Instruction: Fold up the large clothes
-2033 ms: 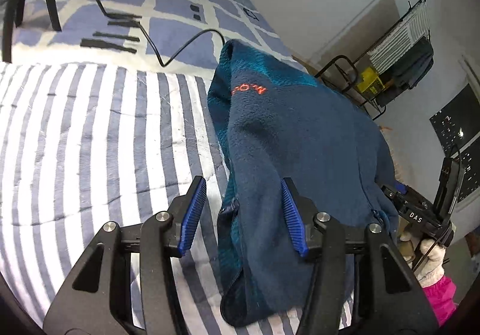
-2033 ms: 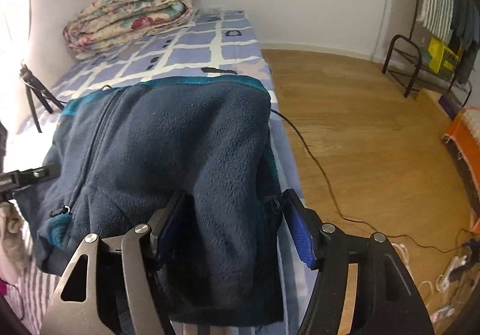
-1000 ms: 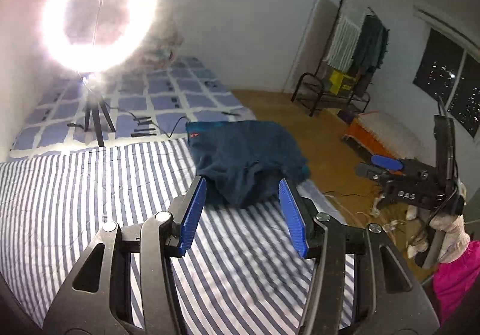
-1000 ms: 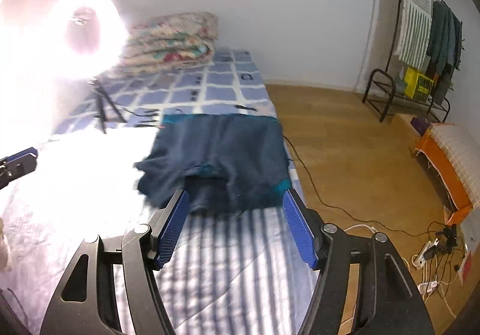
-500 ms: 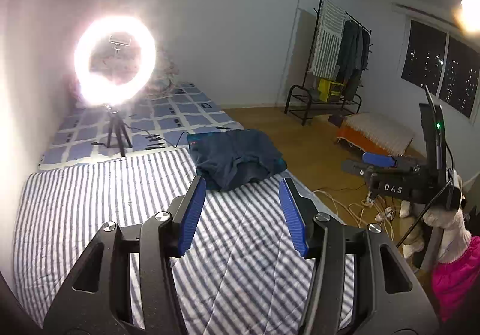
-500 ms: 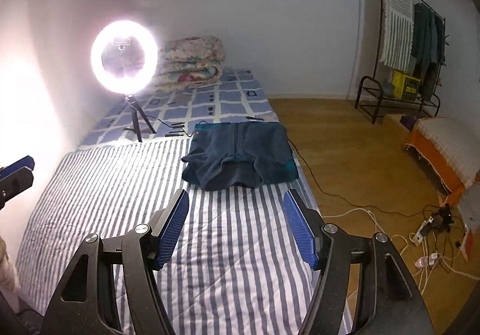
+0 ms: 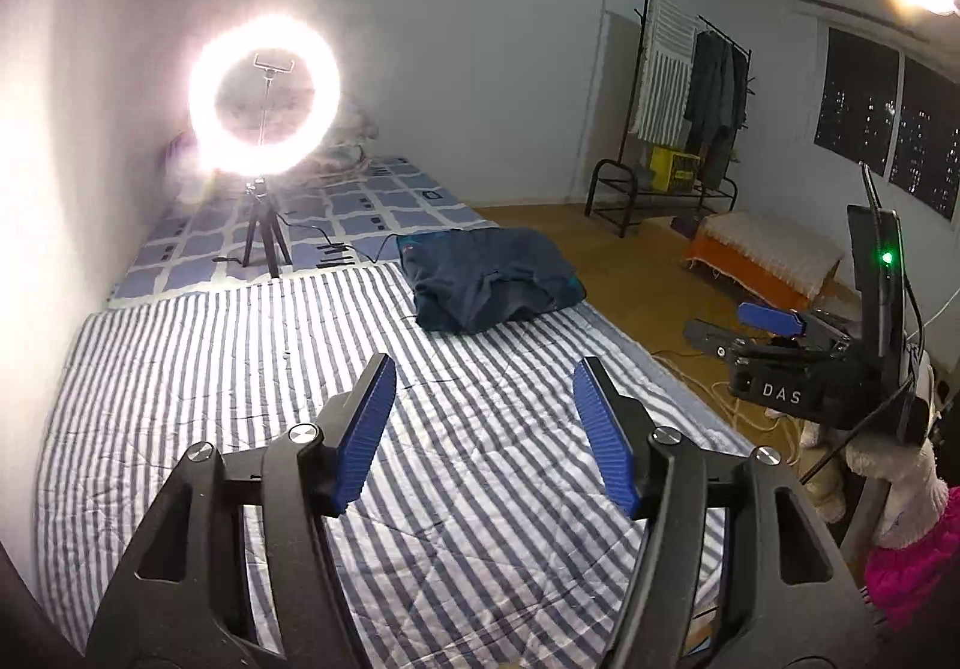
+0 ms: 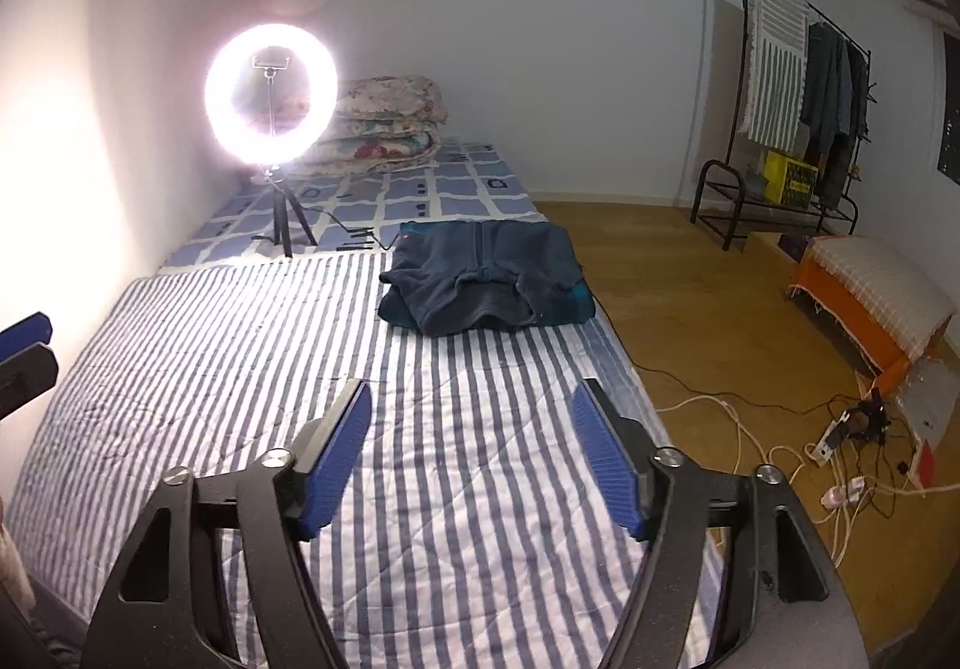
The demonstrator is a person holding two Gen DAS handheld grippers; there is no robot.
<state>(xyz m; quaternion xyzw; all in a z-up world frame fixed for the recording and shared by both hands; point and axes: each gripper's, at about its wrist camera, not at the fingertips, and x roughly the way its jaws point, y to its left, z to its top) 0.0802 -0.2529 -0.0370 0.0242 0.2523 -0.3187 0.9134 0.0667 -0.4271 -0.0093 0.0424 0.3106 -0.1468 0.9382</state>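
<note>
A dark blue fleece jacket (image 7: 489, 279) (image 8: 486, 276) lies folded in a bundle at the far right corner of the striped mattress (image 7: 240, 369) (image 8: 210, 345). My left gripper (image 7: 483, 375) hangs well back from the jacket, over the stripes, its jaws opening with nothing between them. My right gripper (image 8: 471, 399) is likewise far from the jacket, jaws opening and empty. In the left wrist view the right gripper (image 7: 774, 324) shows at the right edge, held by a gloved hand (image 7: 888, 459).
A lit ring light (image 7: 264, 99) (image 8: 271, 96) on a tripod stands on the blue checked mattress (image 8: 420, 189) behind, beside a folded floral quilt (image 8: 384, 120). Cables and a power strip (image 8: 840, 429) lie on the wooden floor; a clothes rack (image 8: 786, 117) and an orange bench (image 8: 870, 297) stand at the right.
Both grippers let go of the jacket and pulled far back from it; it now lies small at the mattress's far corner. Both pairs of jaws stand wider than before.
</note>
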